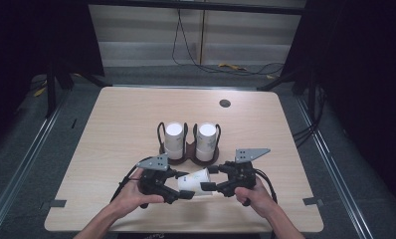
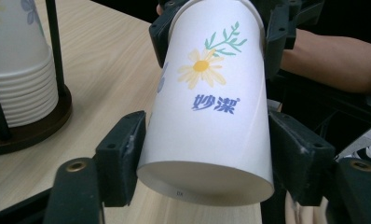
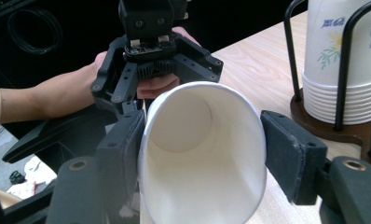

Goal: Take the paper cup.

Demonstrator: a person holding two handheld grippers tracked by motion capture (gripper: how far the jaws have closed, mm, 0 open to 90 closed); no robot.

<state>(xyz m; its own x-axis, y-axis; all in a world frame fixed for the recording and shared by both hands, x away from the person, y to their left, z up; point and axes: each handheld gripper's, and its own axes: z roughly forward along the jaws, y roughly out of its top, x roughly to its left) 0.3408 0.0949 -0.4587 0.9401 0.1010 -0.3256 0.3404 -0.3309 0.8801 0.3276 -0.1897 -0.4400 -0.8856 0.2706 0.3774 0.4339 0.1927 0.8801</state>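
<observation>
Near the counter's (image 1: 111, 129) front edge, a cup (image 1: 195, 180) is lying level in mid-air, its long axis running side to side, mouth toward the right. The right gripper (image 1: 212, 186) is clamping its rim end to take it over, while the left gripper (image 1: 185, 194) is bracketing its base loosely, pads apart.

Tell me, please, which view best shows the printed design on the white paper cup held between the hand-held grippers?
The left gripper view: the white paper cup shows its yellow daisy and blue lettering close up. The right gripper view looks into its open mouth; the high view shows it small and lying sideways.
</observation>
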